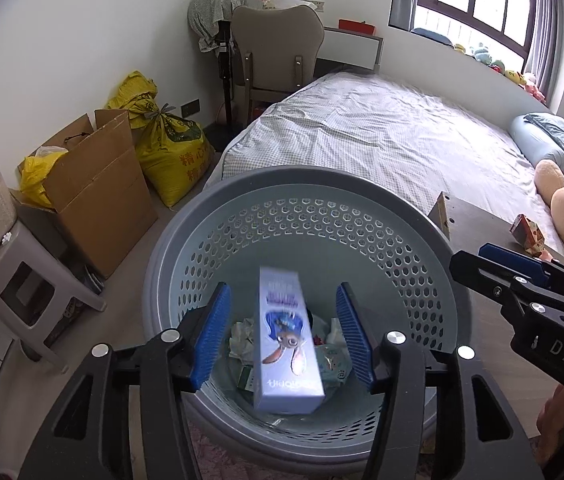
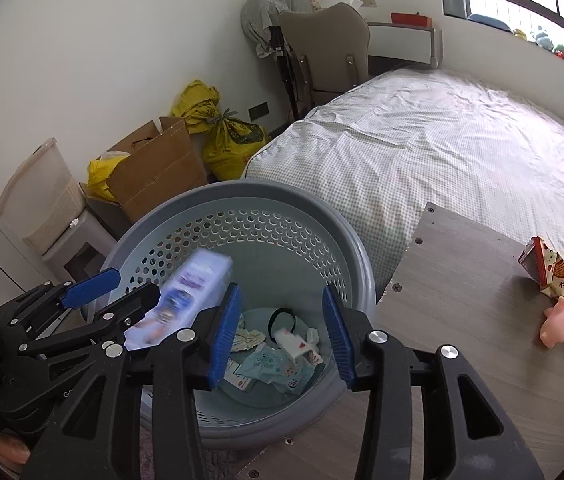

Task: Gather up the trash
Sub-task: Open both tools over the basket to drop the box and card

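A grey perforated trash basket [image 1: 306, 184] stands on the floor beside a wooden table; it also shows in the right wrist view [image 2: 282, 200]. My left gripper [image 1: 284, 332] is open above the basket. A pale purple carton [image 1: 286, 340] with a cartoon print hangs blurred between its spread fingers, touching neither pad. In the right wrist view the carton [image 2: 185, 296] is over the basket beside the left gripper [image 2: 117, 288]. My right gripper [image 2: 282, 328] is open and empty over the basket. Wrappers and crumpled paper [image 2: 282, 356] lie at the basket's bottom.
A wooden table [image 2: 474, 320] at right holds a snack bag [image 2: 554, 276] and a pink pig toy [image 2: 558, 320]. A bed [image 2: 442, 140] lies behind. A cardboard box [image 1: 97, 188], yellow sacks [image 1: 169, 148], a grey stool [image 1: 21, 276] and a chair [image 1: 277, 52] stand along the wall.
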Demonstrator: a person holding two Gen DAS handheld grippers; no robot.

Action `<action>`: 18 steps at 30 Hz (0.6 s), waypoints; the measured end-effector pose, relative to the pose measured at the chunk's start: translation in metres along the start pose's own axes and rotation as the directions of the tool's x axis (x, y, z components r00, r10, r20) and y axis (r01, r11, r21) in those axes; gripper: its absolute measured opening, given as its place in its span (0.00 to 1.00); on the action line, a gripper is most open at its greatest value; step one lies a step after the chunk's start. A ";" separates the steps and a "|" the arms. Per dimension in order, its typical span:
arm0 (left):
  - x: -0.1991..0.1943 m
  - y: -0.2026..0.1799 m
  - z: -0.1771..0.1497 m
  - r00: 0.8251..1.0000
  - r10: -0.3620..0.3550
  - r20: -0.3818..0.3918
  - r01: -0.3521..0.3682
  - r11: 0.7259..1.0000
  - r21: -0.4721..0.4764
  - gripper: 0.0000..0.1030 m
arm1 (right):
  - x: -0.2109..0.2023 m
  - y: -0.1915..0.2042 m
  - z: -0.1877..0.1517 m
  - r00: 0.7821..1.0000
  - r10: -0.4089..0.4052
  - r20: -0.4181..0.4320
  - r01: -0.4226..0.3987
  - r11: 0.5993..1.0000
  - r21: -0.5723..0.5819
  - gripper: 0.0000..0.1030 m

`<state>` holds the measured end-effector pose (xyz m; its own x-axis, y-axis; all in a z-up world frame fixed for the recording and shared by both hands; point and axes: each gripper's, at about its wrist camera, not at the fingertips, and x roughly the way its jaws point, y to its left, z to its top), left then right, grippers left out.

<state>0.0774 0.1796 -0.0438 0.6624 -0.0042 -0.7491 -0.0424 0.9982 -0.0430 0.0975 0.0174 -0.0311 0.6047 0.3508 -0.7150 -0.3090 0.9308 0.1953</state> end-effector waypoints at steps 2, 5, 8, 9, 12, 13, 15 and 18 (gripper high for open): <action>-0.002 0.001 0.000 1.000 0.005 0.002 -0.005 1.000 -0.006 0.55 | 0.000 -0.001 0.000 1.000 0.003 0.000 -0.003 1.000 0.005 0.41; -0.005 0.003 -0.002 1.000 0.016 0.002 -0.016 1.000 -0.013 0.58 | -0.002 -0.001 0.000 1.000 0.005 -0.002 -0.005 1.000 0.007 0.42; -0.008 0.004 -0.004 1.000 0.023 0.001 -0.023 1.000 -0.018 0.59 | -0.003 0.001 -0.002 1.000 0.004 0.001 -0.004 1.000 0.007 0.43; -0.009 0.004 -0.004 1.000 0.027 0.001 -0.027 0.999 -0.018 0.60 | -0.004 0.001 -0.002 1.000 0.004 0.003 -0.004 1.000 0.008 0.43; -0.012 0.005 -0.005 0.999 0.035 0.003 -0.035 0.999 -0.020 0.63 | -0.007 0.000 -0.004 1.000 0.006 0.009 -0.007 1.000 0.017 0.48; -0.013 0.004 -0.006 0.999 0.037 0.002 -0.037 0.999 -0.021 0.63 | -0.009 -0.001 -0.004 1.000 0.007 0.011 -0.007 1.000 0.020 0.49; -0.014 0.004 -0.007 0.999 0.039 0.002 -0.039 0.999 -0.024 0.66 | -0.012 -0.002 -0.004 1.000 0.004 0.018 -0.005 1.000 0.024 0.50; -0.017 0.003 -0.008 0.999 0.041 0.003 -0.041 0.999 -0.029 0.69 | -0.018 -0.006 -0.004 1.000 -0.001 0.028 0.001 1.000 0.031 0.52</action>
<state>0.0603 0.1824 -0.0364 0.6621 0.0371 -0.7485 -0.0914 0.9953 -0.0314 0.0854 0.0050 -0.0222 0.6252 0.3522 -0.6965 -0.2855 0.9337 0.2159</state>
